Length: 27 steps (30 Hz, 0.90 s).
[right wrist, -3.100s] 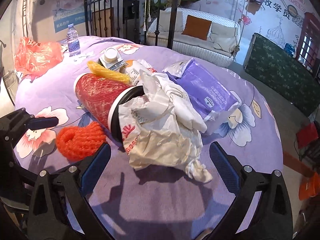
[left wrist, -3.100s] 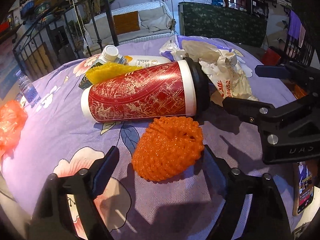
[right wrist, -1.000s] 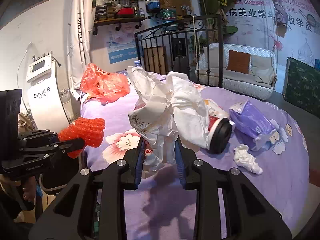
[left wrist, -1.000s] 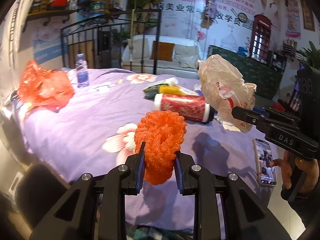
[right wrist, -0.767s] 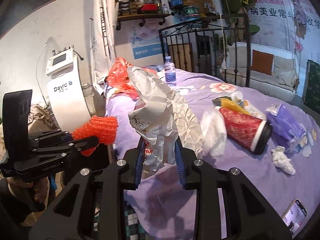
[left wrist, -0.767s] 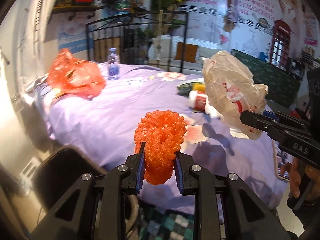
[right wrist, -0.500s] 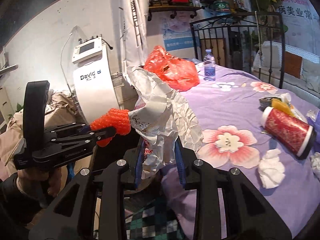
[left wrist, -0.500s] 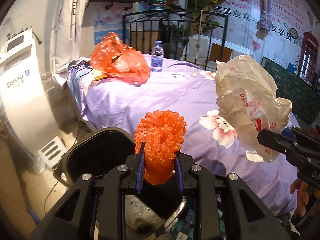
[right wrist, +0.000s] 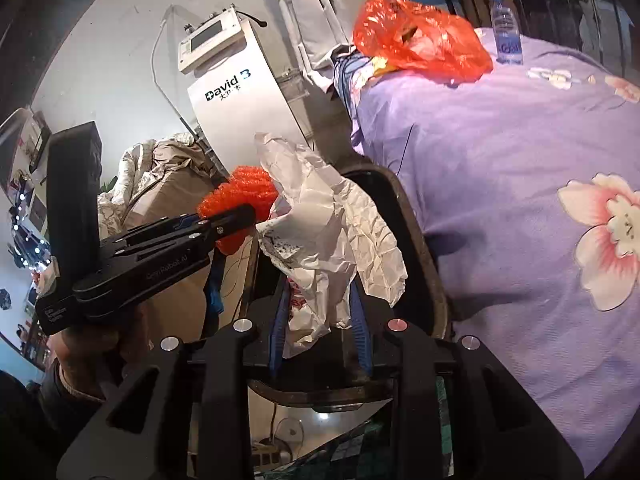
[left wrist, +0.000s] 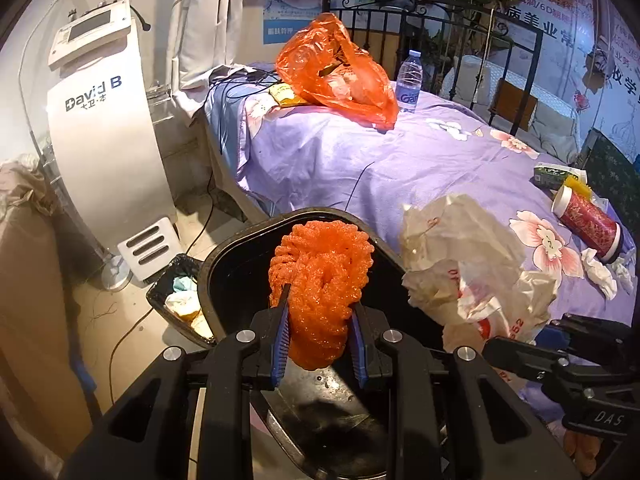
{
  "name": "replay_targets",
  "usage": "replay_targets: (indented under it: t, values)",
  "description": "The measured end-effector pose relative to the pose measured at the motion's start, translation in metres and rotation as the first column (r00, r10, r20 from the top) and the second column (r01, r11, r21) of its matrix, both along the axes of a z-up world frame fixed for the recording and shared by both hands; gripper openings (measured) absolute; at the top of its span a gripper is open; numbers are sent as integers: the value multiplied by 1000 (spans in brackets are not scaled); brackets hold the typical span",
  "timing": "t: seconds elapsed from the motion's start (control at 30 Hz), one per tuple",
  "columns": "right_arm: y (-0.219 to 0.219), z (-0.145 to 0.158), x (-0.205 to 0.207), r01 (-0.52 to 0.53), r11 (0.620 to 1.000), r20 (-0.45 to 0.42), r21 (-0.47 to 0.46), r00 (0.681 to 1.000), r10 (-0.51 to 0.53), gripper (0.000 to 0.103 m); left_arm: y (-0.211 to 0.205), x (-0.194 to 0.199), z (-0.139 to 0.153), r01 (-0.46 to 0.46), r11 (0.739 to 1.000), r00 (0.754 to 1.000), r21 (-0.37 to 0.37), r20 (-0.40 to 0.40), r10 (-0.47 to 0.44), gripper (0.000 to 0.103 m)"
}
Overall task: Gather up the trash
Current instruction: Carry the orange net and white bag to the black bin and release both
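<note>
I'm pinching the orange foam net (left wrist: 320,280) in the left gripper (left wrist: 320,344), pads squeezing its lower half, and I'm hanging it right over the black bin (left wrist: 236,264). The right gripper (right wrist: 318,332) is clamping the crumpled plastic bag (right wrist: 332,232) above the same bin's rim. Risk, as I judge it: the bag is billowing wide — on release it could catch the rim and slide to the floor, or the two grippers, crowding close, could knock together. Beside the bin, the purple flowered bedspread (left wrist: 420,168) is holding a red can (left wrist: 588,222), tissues (left wrist: 600,274), an orange bag (left wrist: 340,72) — a white machine (left wrist: 104,132) is standing by the wall.
</note>
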State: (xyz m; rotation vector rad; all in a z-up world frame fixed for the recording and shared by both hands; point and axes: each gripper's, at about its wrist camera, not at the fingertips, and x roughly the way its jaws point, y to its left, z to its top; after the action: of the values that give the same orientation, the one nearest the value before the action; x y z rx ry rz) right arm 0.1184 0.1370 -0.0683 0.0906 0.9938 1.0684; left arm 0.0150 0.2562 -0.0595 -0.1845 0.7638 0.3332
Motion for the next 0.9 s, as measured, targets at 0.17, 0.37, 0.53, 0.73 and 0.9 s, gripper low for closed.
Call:
replay_targets:
  t: [0.17, 0.37, 0.53, 0.73, 0.9]
  values:
    - [26, -30, -1, -36, 996, -46, -81, 998, 32, 30, 6, 6, -8, -8, 1000, 1000, 0, -18, 8, 25]
    - [32, -38, -5, -13, 995, -37, -98, 999, 9, 68, 13, 16, -25, -1, 1000, 997, -31, -72, -1, 25]
    - [21, -25, -7, 7, 994, 31, -106, 1000, -4, 70, 17, 21, -31, -6, 999, 996, -31, -89, 3, 25]
    - [1, -22, -5, 49, 996, 38, -72, 998, -47, 72, 17, 33, -44, -1, 999, 990, -35, -138, -4, 25]
    - [-13, -13, -2, 79, 996, 47, -41, 996, -77, 76, 15, 41, -59, 9, 999, 982, -52, -188, -19, 25]
